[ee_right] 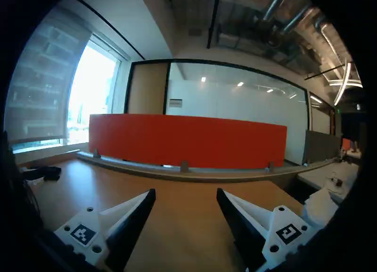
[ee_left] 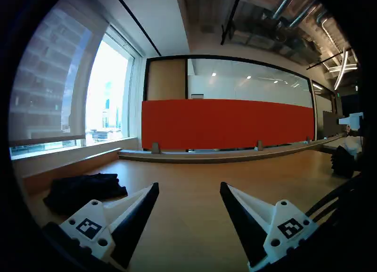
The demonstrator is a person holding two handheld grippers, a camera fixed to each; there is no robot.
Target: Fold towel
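In the left gripper view, a wooden desk (ee_left: 198, 170) is seen running away to a red divider (ee_left: 226, 123) fixed along its far edge. A large window (ee_left: 106, 102) is set in the left wall, with a pale sill (ee_left: 70, 152) below it. A glass partition (ee_left: 245, 83) stands behind the divider, and exposed pipes (ee_left: 287, 8) are carried under the ceiling. The left gripper (ee_left: 187, 194) is held low over the near part of the desk, its jaws released and spread wide, with only wood seen between them. The towel (ee_left: 85, 189), a dark crumpled heap, is laid on the desk at the near left, just beside the left finger and close to the desk's left edge. A dark bundle (ee_left: 343, 161) is seen at the right edge; what it is cannot be told. Open wood is offered from the jaws up to the divider.

In the right gripper view, the desk (ee_right: 118, 185) is again bounded at the far side by the divider (ee_right: 188, 140), with the window (ee_right: 92, 93) at the left. The right gripper (ee_right: 184, 199) is held over the near desk, its jaws likewise released and apart, gripping nothing. A dark shape (ee_right: 45, 172) is seen on the desk at the far left; whether it is the towel cannot be told. The desk's right edge is seen slanting near the right finger, and a white crumpled mass (ee_right: 320, 206) lies beyond it. A broad stretch of bare wood is offered ahead of the jaws.
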